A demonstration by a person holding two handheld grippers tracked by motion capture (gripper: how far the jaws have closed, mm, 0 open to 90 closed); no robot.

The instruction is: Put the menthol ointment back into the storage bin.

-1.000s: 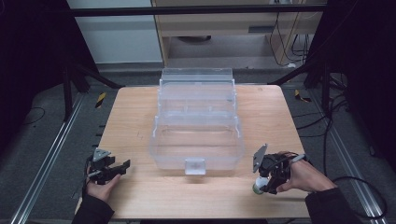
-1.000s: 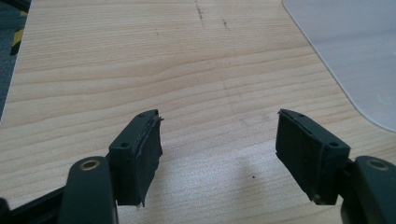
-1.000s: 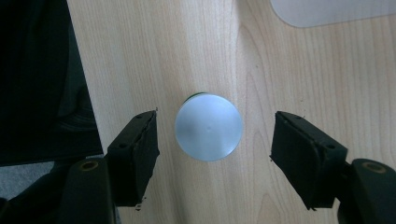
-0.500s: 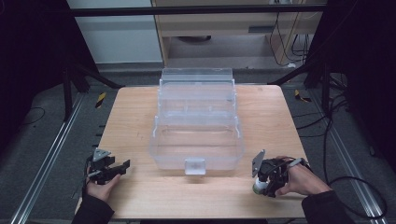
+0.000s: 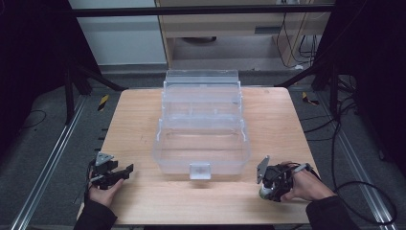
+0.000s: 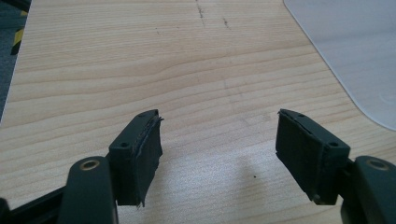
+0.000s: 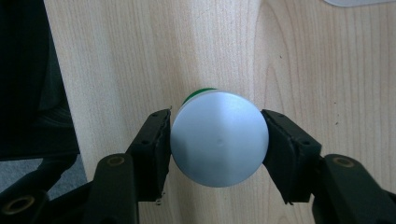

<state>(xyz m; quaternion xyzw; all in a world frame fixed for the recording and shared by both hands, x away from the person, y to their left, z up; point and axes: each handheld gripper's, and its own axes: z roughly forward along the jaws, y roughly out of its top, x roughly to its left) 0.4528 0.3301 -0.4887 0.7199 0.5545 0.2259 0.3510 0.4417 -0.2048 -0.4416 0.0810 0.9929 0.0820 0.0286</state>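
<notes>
The right tongs (image 7: 218, 140) are pinching a small round can with a flat silver top (image 7: 219, 137) and a sliver of green showing at its far edge; the jaws have just been closing, and both pads now press against its sides. In the high view the right tongs (image 5: 269, 186) point down at the surface's near right corner, with the can (image 5: 265, 192) standing on the wood beneath them, just in front of the person's right hand (image 5: 306, 184).

The left tongs (image 6: 219, 154) stand spread wide with nothing between the jaws, hovering low over bare wood. From above, the left tongs (image 5: 112, 173) sit at the near left corner, held by the left hand (image 5: 103, 191).

Between the two, at the middle of the wooden surface (image 5: 143, 120), stands a clear plastic toolbox (image 5: 201, 129), opened in stepped tiers rising toward the far edge. Its near bin, with a latch at the front, looks empty, and the upper trays also look empty, as far as the clear walls let one tell. The can is well apart from the box, to its near right.
</notes>
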